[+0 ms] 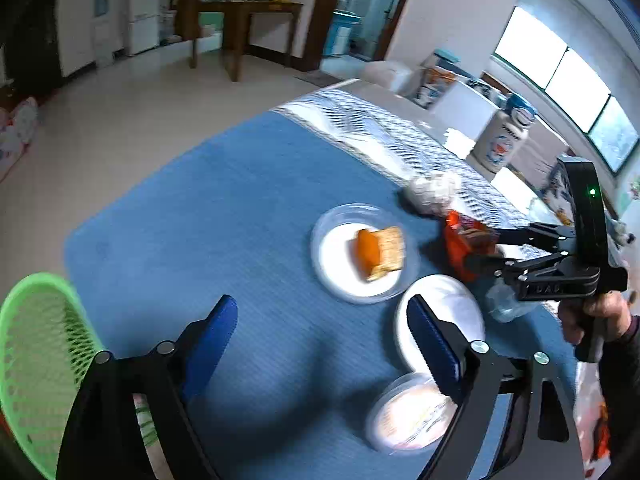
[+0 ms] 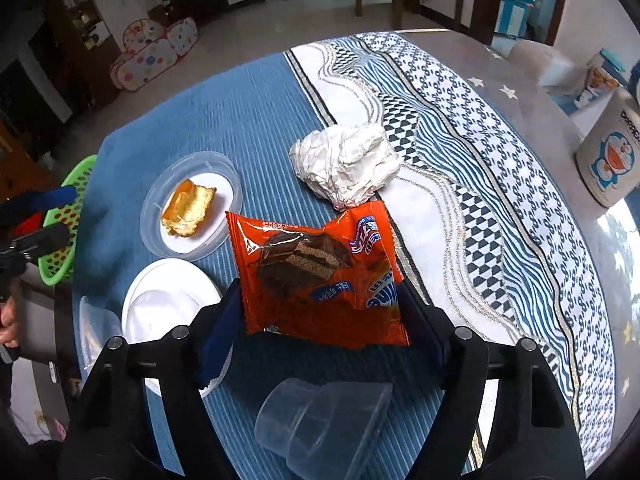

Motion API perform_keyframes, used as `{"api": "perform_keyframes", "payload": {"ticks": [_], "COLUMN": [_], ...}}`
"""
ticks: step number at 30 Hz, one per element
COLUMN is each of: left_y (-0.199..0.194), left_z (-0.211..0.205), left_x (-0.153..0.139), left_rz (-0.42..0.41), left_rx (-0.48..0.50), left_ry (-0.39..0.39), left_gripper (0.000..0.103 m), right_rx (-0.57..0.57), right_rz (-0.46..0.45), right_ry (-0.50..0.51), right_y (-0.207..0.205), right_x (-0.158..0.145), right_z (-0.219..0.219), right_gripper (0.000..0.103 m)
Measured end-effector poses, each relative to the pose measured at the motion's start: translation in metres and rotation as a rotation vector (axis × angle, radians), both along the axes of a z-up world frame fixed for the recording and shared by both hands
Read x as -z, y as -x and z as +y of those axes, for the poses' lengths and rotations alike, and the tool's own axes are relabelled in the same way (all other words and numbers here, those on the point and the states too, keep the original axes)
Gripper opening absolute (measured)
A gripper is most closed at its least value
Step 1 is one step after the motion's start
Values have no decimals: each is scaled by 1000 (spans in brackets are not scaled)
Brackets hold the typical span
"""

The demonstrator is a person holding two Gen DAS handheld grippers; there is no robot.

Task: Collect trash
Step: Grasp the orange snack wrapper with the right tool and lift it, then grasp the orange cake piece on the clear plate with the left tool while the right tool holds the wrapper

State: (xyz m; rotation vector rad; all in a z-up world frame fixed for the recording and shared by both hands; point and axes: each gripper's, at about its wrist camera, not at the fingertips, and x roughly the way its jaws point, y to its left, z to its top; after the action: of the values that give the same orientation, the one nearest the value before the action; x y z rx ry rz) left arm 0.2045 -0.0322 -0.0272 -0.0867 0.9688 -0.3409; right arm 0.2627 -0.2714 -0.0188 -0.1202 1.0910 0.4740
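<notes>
The right hand-held gripper [image 2: 320,304] is pinching the orange wrapper [image 2: 316,272] between its pads, over the desk [image 2: 248,120] beside the crumpled paper [image 2: 346,166]. The left hand-held gripper [image 1: 320,340] is hovering wide open and holding nothing, near the green basket [image 1: 36,352].

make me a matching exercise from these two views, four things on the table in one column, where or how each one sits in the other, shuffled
Things
1. orange snack wrapper
2. crumpled white paper ball
3. piece of yellow cake
4. green mesh plastic basket

Places or states
A. on a clear round plastic plate
B. at the edge of the blue tablecloth, beside the left gripper
C. between the fingers of the right gripper
D. lying free where the blue cloth meets the patterned border

Pairs: 1-C, 2-D, 3-A, 4-B
</notes>
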Motion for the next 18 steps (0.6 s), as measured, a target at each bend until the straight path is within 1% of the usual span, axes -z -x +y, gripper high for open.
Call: {"api": "perform_keyframes", "payload": {"ticks": [4,9,12,18], "left_y": [-14,-28,-35,-46], "left_z": [-23,-43,-52,-64], "left_x": [3,12,19,28], "left_rz": [18,36,52,66], "left_rx": [58,111,126,132], "left_ry": [20,3,-24,-58], "left_gripper": [74,72,71,70], "right_rx": [7,28,35,52], "right_rz": [-15,-33,-43,-51], "right_ry": [-25,-66,-82,-101], "right_y": [5,10,12,15], "right_x": [-7,-15,-18,-18], "right_z": [-6,-15,-19,-29], "right_gripper": [75,75,75,75]}}
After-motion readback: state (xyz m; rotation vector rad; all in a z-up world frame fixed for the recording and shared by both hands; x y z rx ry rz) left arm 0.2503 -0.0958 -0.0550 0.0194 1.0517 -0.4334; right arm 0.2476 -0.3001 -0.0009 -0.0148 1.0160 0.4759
